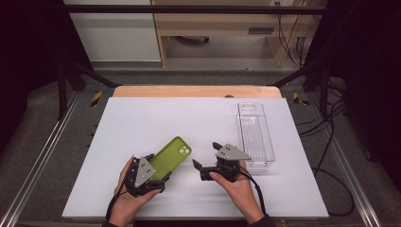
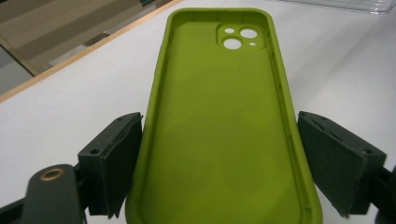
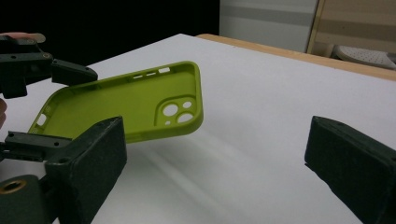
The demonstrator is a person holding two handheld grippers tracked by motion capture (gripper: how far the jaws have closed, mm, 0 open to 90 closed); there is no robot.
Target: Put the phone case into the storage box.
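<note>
A lime-green phone case (image 1: 172, 155) faces inside up, its camera cut-outs at the far end. My left gripper (image 1: 159, 169) is shut on its near end, one jaw on each long side. In the left gripper view the case (image 2: 224, 130) runs away from me between the two pads (image 2: 116, 163). The right gripper view shows the case (image 3: 130, 100) held a little above the white table, with a shadow under it. My right gripper (image 1: 207, 155) is just right of the case, open, with nothing between its fingers (image 3: 93, 163).
A clear, long plastic tray (image 1: 255, 135) lies at the right of the white tabletop (image 1: 142, 118), just beyond my right hand. The table's wooden far edge (image 1: 196, 91) runs behind it. Black frame bars and cables flank the table.
</note>
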